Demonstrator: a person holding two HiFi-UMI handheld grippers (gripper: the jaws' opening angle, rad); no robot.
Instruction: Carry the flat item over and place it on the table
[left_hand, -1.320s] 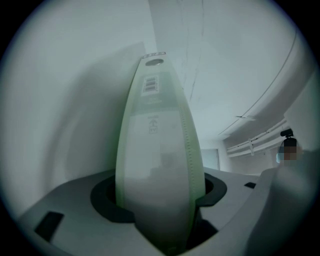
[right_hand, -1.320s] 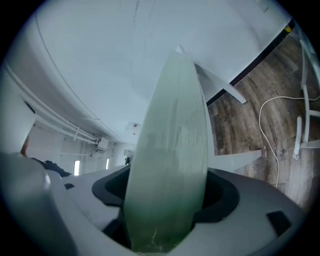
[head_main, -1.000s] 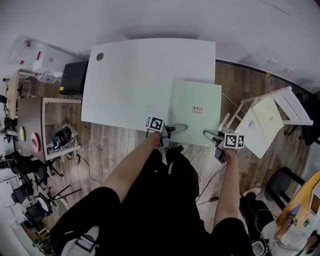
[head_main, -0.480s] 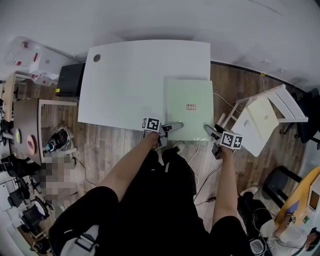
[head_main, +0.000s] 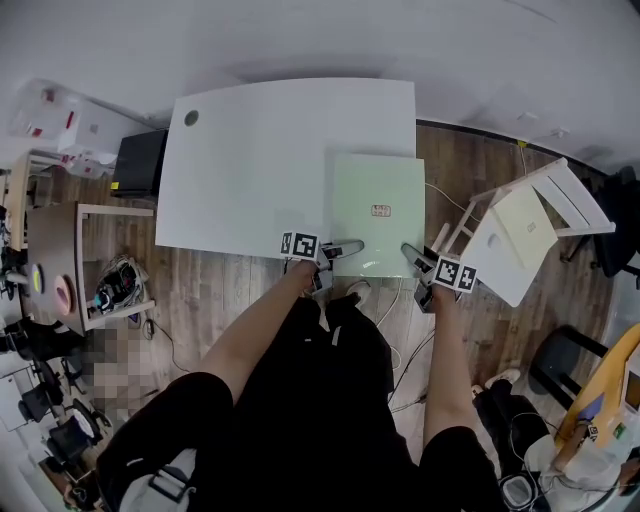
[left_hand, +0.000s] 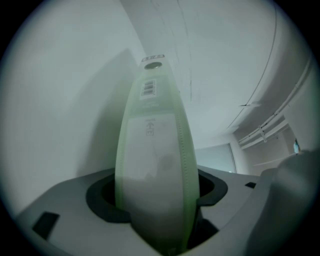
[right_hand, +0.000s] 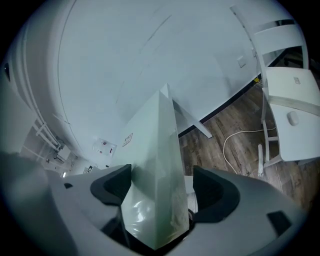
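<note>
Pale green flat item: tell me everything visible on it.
The pale green flat item is square, thin and glossy like plastic wrap, with a small red-printed label on top. It lies level over the white table's right end, near edge overhanging; contact with the table is unclear. The left gripper and right gripper clamp that near edge.

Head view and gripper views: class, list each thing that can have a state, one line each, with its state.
flat green item: gripped at its near edge by both grippers, over the white table at its right end; contact with it unclear.
left gripper: shut on the flat green item.
right gripper: shut on the flat green item.
white chair: on the floor, apart from the table.
</note>
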